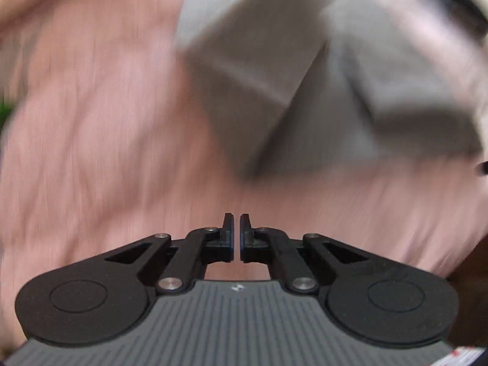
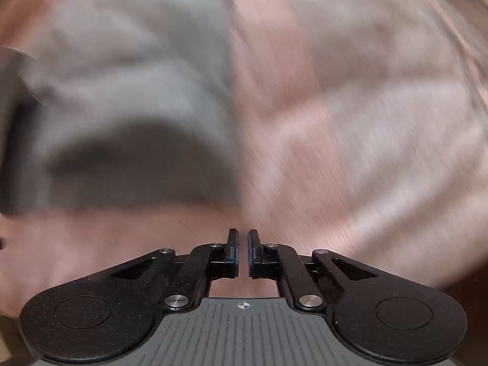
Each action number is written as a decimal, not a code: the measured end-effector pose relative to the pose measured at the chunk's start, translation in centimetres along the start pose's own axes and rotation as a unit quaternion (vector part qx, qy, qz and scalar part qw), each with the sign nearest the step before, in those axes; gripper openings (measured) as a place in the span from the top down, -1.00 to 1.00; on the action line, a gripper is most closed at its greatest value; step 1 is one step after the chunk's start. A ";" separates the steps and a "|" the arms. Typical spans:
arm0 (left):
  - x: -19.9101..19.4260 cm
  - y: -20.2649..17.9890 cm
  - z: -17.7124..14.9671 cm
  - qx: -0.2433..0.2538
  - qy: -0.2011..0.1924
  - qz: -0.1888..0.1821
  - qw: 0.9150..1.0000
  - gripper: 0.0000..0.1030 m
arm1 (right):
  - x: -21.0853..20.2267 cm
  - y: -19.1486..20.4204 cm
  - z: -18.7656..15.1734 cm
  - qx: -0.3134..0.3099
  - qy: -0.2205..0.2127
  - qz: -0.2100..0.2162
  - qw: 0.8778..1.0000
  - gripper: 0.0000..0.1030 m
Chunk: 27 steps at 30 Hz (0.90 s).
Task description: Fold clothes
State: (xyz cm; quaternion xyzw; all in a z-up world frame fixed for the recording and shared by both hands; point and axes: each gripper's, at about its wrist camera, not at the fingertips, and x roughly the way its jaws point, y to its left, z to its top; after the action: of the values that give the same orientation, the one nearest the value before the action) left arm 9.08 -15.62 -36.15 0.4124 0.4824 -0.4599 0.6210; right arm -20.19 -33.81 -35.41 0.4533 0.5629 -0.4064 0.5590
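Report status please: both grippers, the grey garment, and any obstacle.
Left gripper shut, empty. Right gripper shut, empty. Grey garment lies crumpled on pink cover, not gripped. Views blurred; no obstacle seen.

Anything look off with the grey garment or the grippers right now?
The grey garment lies rumpled and askew on the pink sheet, with a flap turned over, not a flat fold. Both the left gripper and the right gripper are shut on nothing. Blur hides finer detail.

Black linkage fingers [image 1: 227, 238], silver screws [image 1: 170, 282]
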 end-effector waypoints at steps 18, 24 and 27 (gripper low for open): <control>-1.7 -3.5 3.4 0.066 -0.097 0.000 0.993 0.67 | 2.7 14.6 -4.8 -0.451 -0.256 -0.091 0.850 0.53; -1.4 -5.7 3.9 0.146 -0.124 0.025 0.981 0.41 | 5.0 14.9 -6.7 -0.545 -0.281 -0.148 0.776 1.00; -1.3 -7.8 3.9 0.221 -0.155 0.047 0.962 0.30 | 1.9 13.6 -6.6 -0.486 -0.317 -0.108 0.808 1.00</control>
State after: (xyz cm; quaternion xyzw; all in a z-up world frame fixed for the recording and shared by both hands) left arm 2.22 -20.94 -34.71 0.4856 0.2467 -0.5833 0.6027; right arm -8.75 -23.82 -36.33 -0.0947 0.5233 -0.2588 0.8063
